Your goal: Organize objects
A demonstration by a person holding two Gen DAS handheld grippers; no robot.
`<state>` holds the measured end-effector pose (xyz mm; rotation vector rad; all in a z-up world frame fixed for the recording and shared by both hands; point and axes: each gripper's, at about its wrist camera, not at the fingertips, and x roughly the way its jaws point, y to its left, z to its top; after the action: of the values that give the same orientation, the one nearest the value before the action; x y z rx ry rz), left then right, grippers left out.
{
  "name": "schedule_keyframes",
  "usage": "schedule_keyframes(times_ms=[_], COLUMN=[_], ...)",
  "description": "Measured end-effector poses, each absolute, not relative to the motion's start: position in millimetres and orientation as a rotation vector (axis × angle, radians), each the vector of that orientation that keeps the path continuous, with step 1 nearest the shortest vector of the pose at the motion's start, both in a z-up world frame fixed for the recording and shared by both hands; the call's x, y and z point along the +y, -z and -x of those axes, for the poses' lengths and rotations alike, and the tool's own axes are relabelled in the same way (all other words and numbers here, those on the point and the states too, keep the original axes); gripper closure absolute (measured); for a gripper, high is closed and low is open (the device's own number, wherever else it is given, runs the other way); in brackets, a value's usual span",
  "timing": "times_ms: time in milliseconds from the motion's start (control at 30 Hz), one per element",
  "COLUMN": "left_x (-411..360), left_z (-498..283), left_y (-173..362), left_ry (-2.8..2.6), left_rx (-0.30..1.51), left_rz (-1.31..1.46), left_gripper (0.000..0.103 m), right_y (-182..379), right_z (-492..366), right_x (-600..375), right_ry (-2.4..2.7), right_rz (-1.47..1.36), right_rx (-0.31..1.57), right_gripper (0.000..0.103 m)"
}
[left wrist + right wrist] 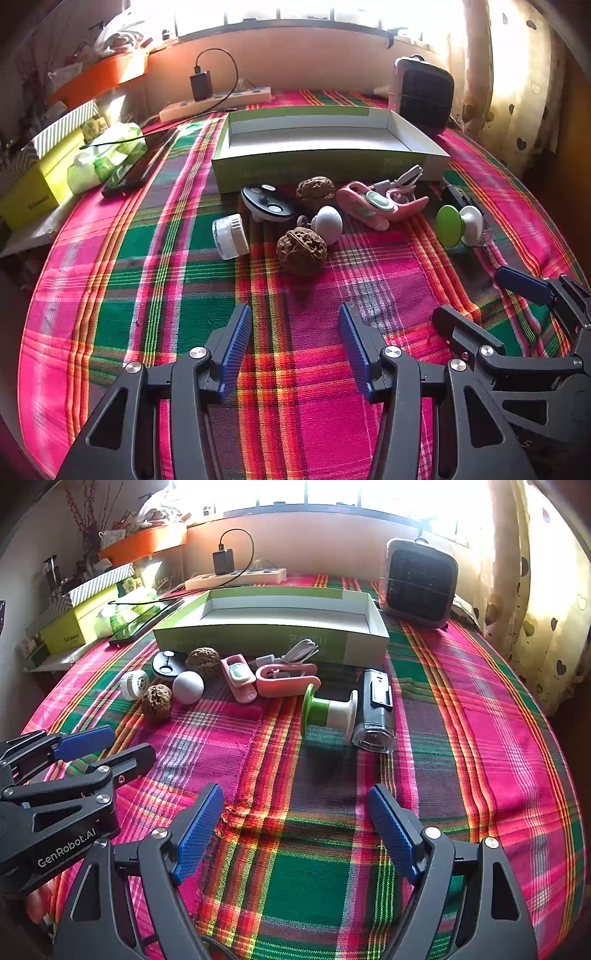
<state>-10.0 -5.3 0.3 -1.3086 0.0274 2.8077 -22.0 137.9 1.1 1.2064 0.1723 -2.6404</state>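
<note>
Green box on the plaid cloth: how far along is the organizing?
Nothing looks done: the green box is empty. Nothing is in hand; the left tongs and right tongs are open over bare cloth. Left: both walnuts, the pink clips and the other small items.

A plaid cloth (332, 849) in pink, green and orange is covering the table. A box (258, 638) is showing green outer walls and a white inside. Two brown, wrinkled walnuts (302, 251) are lying by a white ball (330, 223), a pink clip (286, 681) and a green-and-white spool (327, 710). Both grippers (291, 350) are wearing ribbed blue pads (391, 834) on black frames
</note>
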Motion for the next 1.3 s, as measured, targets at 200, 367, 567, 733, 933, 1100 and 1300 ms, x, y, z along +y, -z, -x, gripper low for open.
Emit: schedule_keyframes(times_ms=[200, 367, 567, 733, 933, 1100, 1300], left_x=[-4.9, -4.1, -3.9, -3.1, -2.8, -1.2, -7.5], left_z=[10.3, 10.8, 11.2, 11.6, 11.8, 12.7, 21.2], left_y=[-0.8, -1.6, -1.5, -1.9, -2.0, -2.7, -5.8], left_ry=[-2.807, -2.808, -2.808, -2.810, -2.808, -2.796, -2.766], left_rx=[0.030, 0.029, 0.032, 0.029, 0.029, 0.036, -0.021], left_rz=[1.310, 1.312, 1.310, 1.312, 1.313, 1.312, 1.303], left_gripper=[0.056, 0.056, 0.056, 0.056, 0.056, 0.056, 0.056], right_y=[-1.4, -1.8, -2.1, -2.2, -2.6, -3.0, -7.8], right_z=[22.6, 23.1, 23.5, 23.4, 27.7, 30.6, 34.3], right_x=[137.5, 137.6, 137.6, 137.6, 138.1, 138.9, 147.1], right_ry=[2.640, 2.639, 2.639, 2.638, 2.630, 2.610, 2.599], right_rz=[-1.207, -1.207, -1.208, -1.208, -1.209, -1.209, -1.183], right_rx=[0.173, 0.173, 0.173, 0.174, 0.177, 0.177, 0.088], right_gripper=[0.022, 0.022, 0.022, 0.022, 0.022, 0.022, 0.023])
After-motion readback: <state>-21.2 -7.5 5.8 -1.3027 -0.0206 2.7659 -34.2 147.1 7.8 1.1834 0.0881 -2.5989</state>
